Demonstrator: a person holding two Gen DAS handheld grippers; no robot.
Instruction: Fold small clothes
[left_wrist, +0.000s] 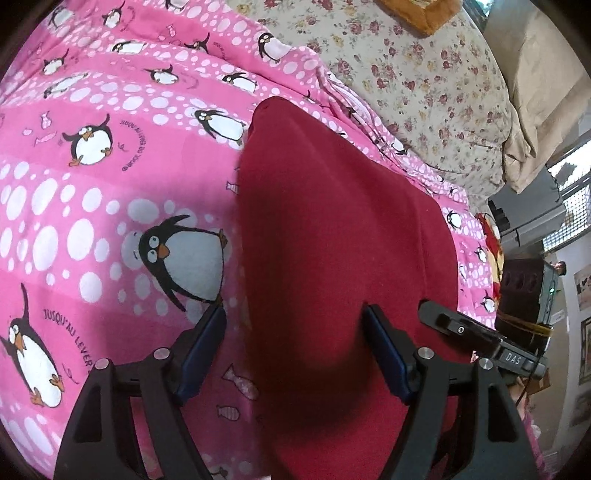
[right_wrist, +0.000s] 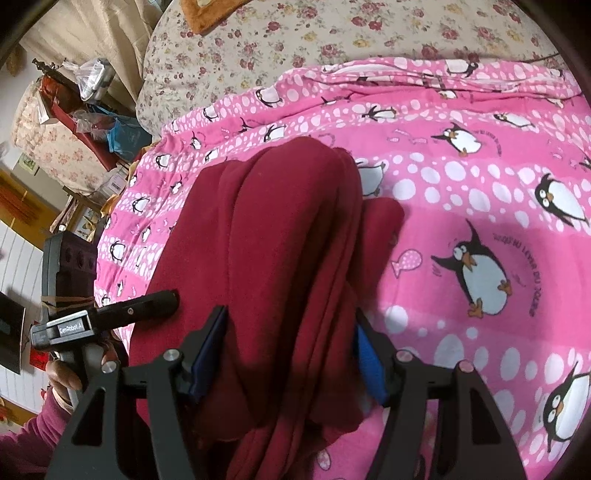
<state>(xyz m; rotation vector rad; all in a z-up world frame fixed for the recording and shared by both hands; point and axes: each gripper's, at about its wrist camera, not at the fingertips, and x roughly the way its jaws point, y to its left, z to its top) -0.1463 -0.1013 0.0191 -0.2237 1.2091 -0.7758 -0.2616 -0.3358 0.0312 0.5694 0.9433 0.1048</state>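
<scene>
A dark red garment (left_wrist: 332, 221) lies folded lengthwise on the pink penguin sheet (left_wrist: 92, 206). My left gripper (left_wrist: 293, 325) is open above its near end. The left finger is over the sheet, the right finger is over the cloth, and the garment's left edge runs between them. In the right wrist view the garment (right_wrist: 280, 221) shows stacked folds along its right side. My right gripper (right_wrist: 291, 323) is open and straddles a bulge of that cloth. Each gripper shows in the other's view: the right gripper (left_wrist: 454, 325) at the garment's right edge, the left gripper (right_wrist: 147, 302) at its left edge.
A floral quilt (left_wrist: 424, 74) covers the bed beyond the penguin sheet (right_wrist: 480, 184). A brown cushion (right_wrist: 207, 14) lies at the far end. A cluttered red shelf (right_wrist: 85, 118) stands beside the bed. A person's hand (right_wrist: 62, 376) holds the left gripper's handle.
</scene>
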